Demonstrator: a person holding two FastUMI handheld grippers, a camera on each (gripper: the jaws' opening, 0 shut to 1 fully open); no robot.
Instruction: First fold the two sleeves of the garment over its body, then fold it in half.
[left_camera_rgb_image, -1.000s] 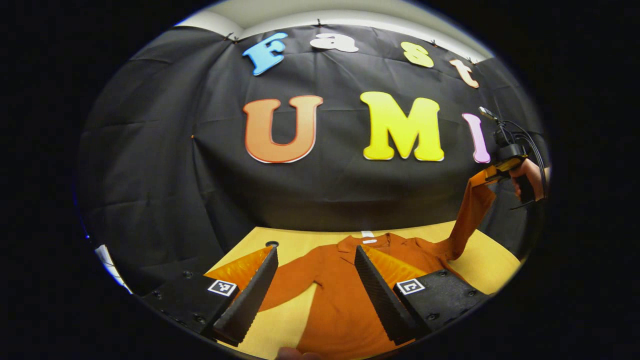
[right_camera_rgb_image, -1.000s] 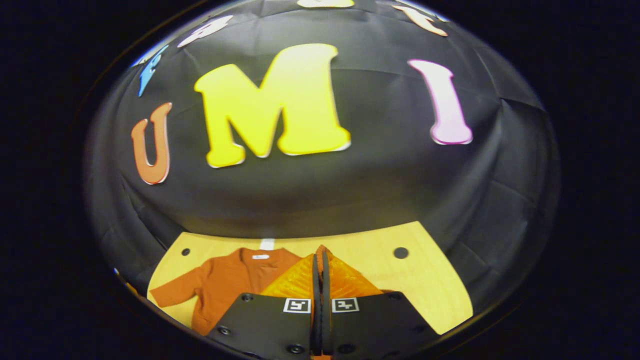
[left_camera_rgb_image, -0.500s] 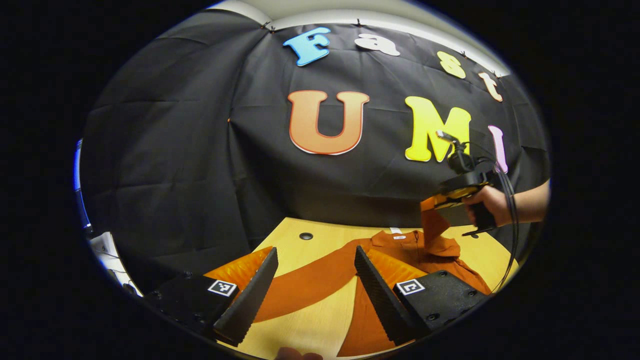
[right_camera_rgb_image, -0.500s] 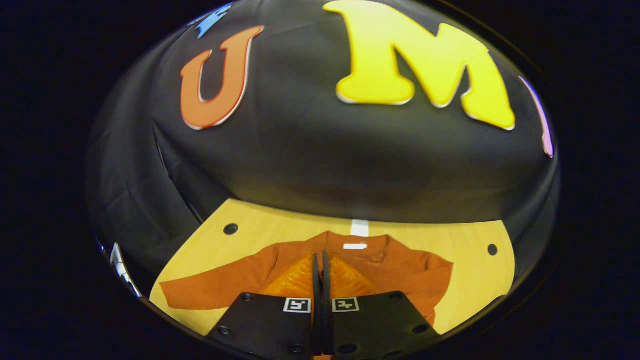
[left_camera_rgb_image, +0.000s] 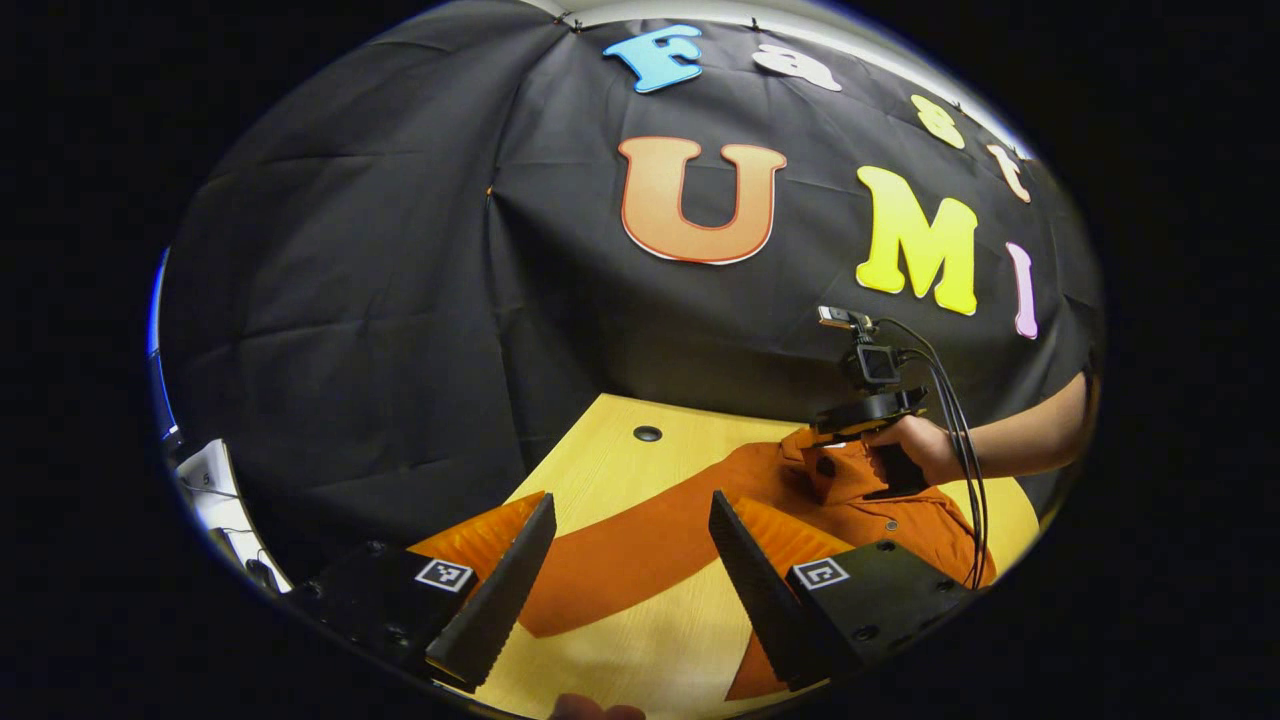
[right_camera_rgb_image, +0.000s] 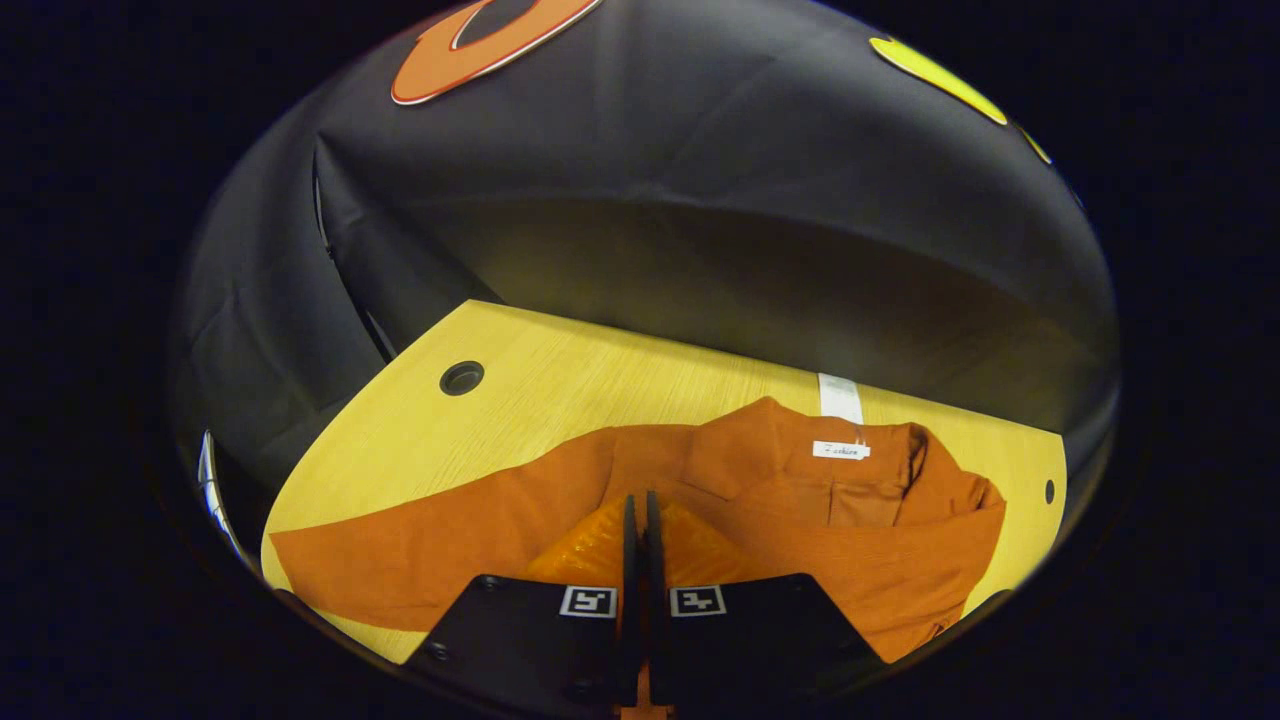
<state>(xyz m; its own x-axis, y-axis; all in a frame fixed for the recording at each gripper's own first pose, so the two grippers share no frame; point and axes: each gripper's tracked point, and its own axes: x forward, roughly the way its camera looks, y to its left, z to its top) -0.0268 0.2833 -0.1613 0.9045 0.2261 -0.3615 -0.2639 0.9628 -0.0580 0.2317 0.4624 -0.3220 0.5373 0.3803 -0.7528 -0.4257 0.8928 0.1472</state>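
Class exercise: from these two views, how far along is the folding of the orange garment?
Nearly done: the right gripper, shut on one sleeve, is low over the garment body. In hand: laying that sleeve down. Left: the other sleeve lies spread on the table ahead of the open left gripper; then the half fold.

From my left gripper view, bare yellow wooden tabletop lies open btwn spread fingers. The flat rust-orange sleeve crosses ahead. To the right, the right gripper w/ its hand and black cables blocks passage.
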